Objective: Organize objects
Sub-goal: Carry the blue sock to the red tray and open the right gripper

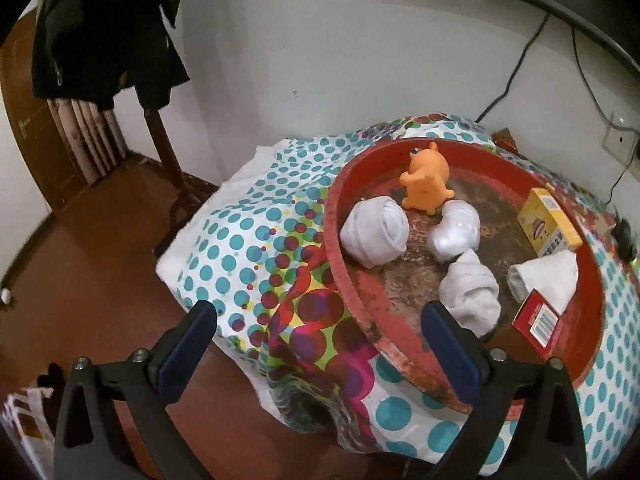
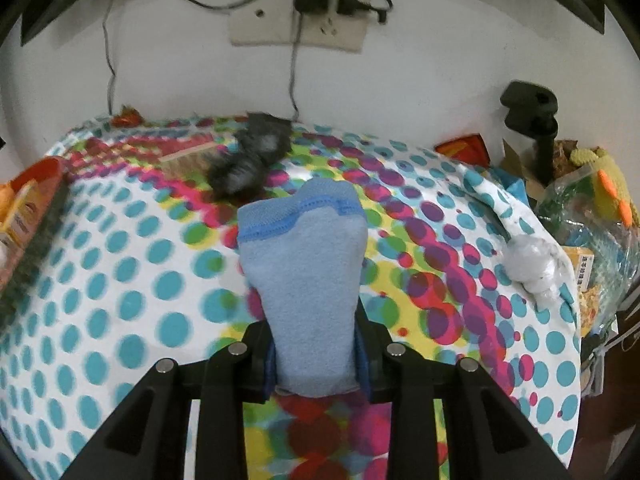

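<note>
In the left wrist view a round red tray (image 1: 352, 280) rests on the dotted cloth and holds several rolled white socks (image 1: 374, 232), an orange toy bear (image 1: 424, 180), a yellow box (image 1: 548, 222) and a red box (image 1: 536, 322). My left gripper (image 1: 320, 340) is open, empty, at the tray's near rim; its right finger stands just in front of a white sock (image 1: 472, 292). In the right wrist view my right gripper (image 2: 316, 356) is shut on a light blue sock (image 2: 304, 264), held above the cloth. A dark grey sock (image 2: 248, 160) lies further back on the table.
The table is covered by a colourful polka-dot cloth (image 2: 120, 280). A grey-white sock bundle (image 2: 532, 268) sits at its right edge, beside a cluttered bag with a yellow toy (image 2: 608, 188). Wall socket and cables (image 2: 300, 20) are behind. Brown floor and a coat stand (image 1: 160, 140) lie left.
</note>
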`<action>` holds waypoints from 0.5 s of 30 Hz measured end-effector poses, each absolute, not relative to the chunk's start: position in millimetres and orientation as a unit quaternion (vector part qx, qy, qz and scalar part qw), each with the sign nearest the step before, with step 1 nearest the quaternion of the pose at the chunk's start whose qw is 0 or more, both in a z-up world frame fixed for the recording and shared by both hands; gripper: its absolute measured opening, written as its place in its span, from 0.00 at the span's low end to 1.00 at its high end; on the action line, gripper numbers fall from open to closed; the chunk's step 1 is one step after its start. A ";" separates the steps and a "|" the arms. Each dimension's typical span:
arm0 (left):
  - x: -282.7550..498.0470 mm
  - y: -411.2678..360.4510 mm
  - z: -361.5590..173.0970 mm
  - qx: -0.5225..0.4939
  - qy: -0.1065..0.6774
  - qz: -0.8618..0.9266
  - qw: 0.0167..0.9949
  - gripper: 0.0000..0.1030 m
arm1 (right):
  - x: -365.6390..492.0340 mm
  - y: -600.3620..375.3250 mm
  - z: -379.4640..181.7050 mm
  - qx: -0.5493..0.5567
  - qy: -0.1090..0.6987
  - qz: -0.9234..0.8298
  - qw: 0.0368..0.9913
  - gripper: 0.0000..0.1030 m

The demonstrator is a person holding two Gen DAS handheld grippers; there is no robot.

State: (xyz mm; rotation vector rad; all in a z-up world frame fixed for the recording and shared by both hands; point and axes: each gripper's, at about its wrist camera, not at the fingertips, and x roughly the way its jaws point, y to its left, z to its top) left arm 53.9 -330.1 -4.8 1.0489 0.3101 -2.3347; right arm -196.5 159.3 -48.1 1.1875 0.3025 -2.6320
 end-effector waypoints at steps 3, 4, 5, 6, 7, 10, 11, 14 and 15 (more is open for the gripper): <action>56.2 -336.2 -5.8 0.390 0.137 -0.868 0.276 0.99 | -184.7 141.7 -36.4 0.403 0.094 -0.899 0.144 0.29; 56.9 -337.2 -5.7 0.390 0.138 -0.867 0.278 0.99 | -179.6 133.1 -31.8 0.401 0.090 -0.898 0.158 0.29; 57.8 -338.1 -5.5 0.389 0.138 -0.866 0.282 0.99 | -175.2 126.2 -28.8 0.400 0.089 -0.897 0.166 0.29; 58.0 -338.3 -5.0 0.388 0.137 -0.866 0.285 0.99 | -170.7 117.7 -25.6 0.399 0.089 -0.895 0.175 0.29; 58.8 -338.5 -3.9 0.386 0.135 -0.866 0.287 0.99 | -165.2 108.6 -21.8 0.398 0.089 -0.894 0.186 0.29; 60.1 -341.9 -3.0 0.383 0.143 -0.867 0.285 1.00 | -147.9 78.7 -10.4 0.392 0.091 -0.888 0.222 0.29; 60.9 -344.3 -3.7 0.383 0.150 -0.865 0.287 1.00 | -142.2 67.5 -6.4 0.391 0.094 -0.885 0.234 0.29; 62.2 -350.4 -5.7 0.385 0.165 -0.862 0.286 1.00 | -127.2 38.9 3.5 0.387 0.098 -0.877 0.267 0.29; 62.7 -351.6 -5.7 0.384 0.168 -0.862 0.286 1.00 | -122.4 29.1 6.7 0.386 0.100 -0.874 0.278 0.29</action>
